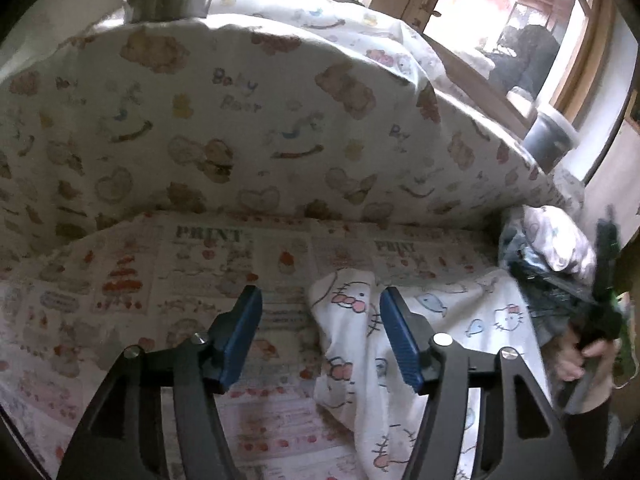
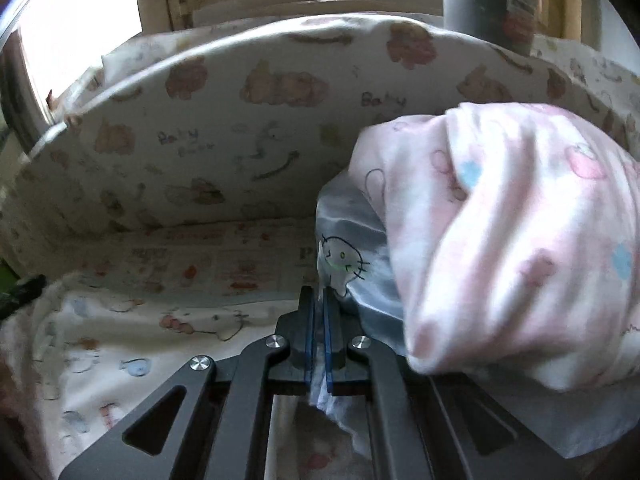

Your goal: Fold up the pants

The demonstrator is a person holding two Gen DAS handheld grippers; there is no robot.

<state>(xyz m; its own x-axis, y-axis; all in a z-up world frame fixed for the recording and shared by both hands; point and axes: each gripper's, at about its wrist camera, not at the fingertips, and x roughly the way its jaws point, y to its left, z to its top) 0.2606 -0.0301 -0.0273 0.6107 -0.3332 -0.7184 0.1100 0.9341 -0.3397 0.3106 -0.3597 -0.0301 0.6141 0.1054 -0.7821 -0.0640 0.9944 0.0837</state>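
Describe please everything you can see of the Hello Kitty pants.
The Hello Kitty pants are thin white fabric, printed with cat faces, pink bows and small blue shapes. One part lies crumpled on the printed bed sheet. Another part is lifted: the right gripper is shut on an edge, and the cloth bunches beside it. The left gripper is open above the pants.

The left gripper [image 1: 320, 312] sits at the bottom centre of the left wrist view, its two blue-padded fingers [image 1: 240, 336] spread wide apart with nothing between them. The right gripper [image 2: 317, 300] fills the lower centre of the right wrist view, its blue pads pressed nearly together, pinching a thin fold of white fabric. In the left wrist view's lower right edge, the person's right hand [image 1: 580, 360] grips that tool's dark handle.
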